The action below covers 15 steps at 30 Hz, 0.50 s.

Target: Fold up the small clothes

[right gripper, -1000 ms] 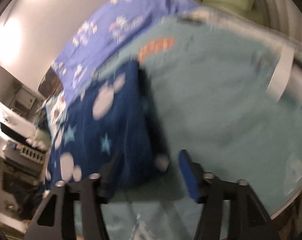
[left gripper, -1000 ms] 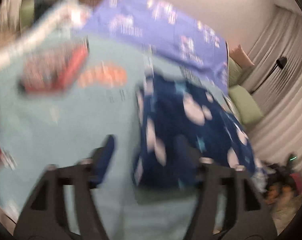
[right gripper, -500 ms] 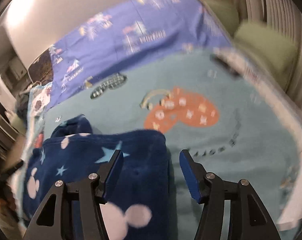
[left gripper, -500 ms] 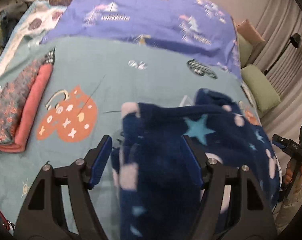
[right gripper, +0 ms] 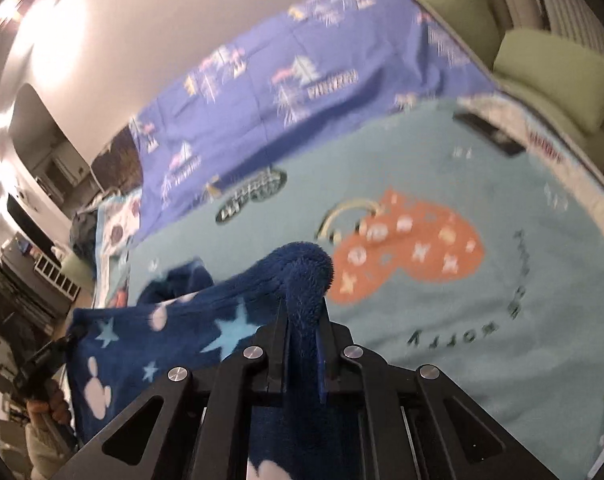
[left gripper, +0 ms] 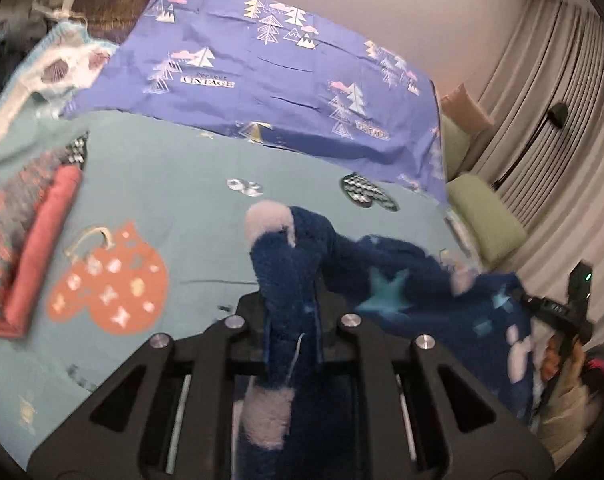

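Observation:
A navy fleece garment with stars and pale spots lies bunched on the teal blanket. My left gripper has one corner of it pinched between its pads; its jaws are closing and the fleece bulges up past the fingertips. In the right wrist view the same garment stretches off to the left. My right gripper is shut on another corner, with a fuzzy fold sticking up above the pads. The fabric hangs taut between the two grips, raised a little off the blanket.
Folded red and patterned clothes lie stacked at the blanket's left edge. An orange heart print marks the blanket's middle. A purple sheet covers the far end of the bed. Green cushions and curtains stand at the right.
Both grippers stood open over the garment's corners half a second ago; now each has closed on a corner. The fleece has bunched and come up between the fingers.

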Each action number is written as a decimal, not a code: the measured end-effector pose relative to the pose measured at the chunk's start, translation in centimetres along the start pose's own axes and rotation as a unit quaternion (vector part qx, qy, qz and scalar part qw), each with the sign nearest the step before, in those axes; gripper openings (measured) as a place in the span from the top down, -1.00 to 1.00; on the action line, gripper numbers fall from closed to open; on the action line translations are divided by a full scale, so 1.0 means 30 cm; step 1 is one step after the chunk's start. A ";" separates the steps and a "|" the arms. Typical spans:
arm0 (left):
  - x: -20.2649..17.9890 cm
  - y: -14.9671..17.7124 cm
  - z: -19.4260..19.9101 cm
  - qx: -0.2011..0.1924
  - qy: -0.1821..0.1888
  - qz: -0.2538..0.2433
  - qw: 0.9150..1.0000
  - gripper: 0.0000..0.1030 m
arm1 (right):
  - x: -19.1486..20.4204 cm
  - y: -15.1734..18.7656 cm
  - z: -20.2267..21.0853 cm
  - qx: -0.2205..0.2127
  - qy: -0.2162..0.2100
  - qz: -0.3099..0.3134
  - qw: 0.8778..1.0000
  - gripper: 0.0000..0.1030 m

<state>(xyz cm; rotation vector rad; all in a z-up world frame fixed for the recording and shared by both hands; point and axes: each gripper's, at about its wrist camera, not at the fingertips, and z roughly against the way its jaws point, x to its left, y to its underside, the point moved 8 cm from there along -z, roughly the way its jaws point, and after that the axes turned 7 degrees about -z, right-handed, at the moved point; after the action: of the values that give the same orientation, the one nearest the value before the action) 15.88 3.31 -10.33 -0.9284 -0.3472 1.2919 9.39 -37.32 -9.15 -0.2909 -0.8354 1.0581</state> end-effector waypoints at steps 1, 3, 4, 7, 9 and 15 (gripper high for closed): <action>0.019 0.016 -0.037 0.017 -0.016 0.000 1.000 0.64 | -0.004 -0.003 -0.019 0.004 0.013 0.009 1.000 0.80; 0.067 0.084 -0.117 0.075 -0.042 0.006 0.996 0.53 | -0.039 0.032 -0.138 0.064 0.049 0.030 0.996 0.70; 0.081 0.118 -0.141 0.103 -0.040 0.021 0.994 0.51 | -0.067 0.058 -0.195 0.097 0.070 0.026 0.993 0.64; 0.082 0.083 -0.080 0.077 -0.046 0.028 0.996 0.19 | -0.088 0.054 -0.206 0.108 0.069 -0.006 0.992 0.58; 0.066 -0.006 -0.008 0.030 -0.071 0.000 0.997 -0.37 | -0.058 -0.023 -0.121 0.053 0.086 0.012 0.995 0.27; -0.163 -0.193 -0.129 0.036 0.019 -0.076 0.996 -0.52 | 0.241 -0.141 -0.134 0.072 -0.012 0.074 0.995 -0.27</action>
<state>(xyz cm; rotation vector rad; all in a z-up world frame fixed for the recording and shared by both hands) 20.98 -2.64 -7.06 -0.8473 -0.3328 1.1397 16.70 -32.51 -6.01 -0.2218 -0.7632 1.2566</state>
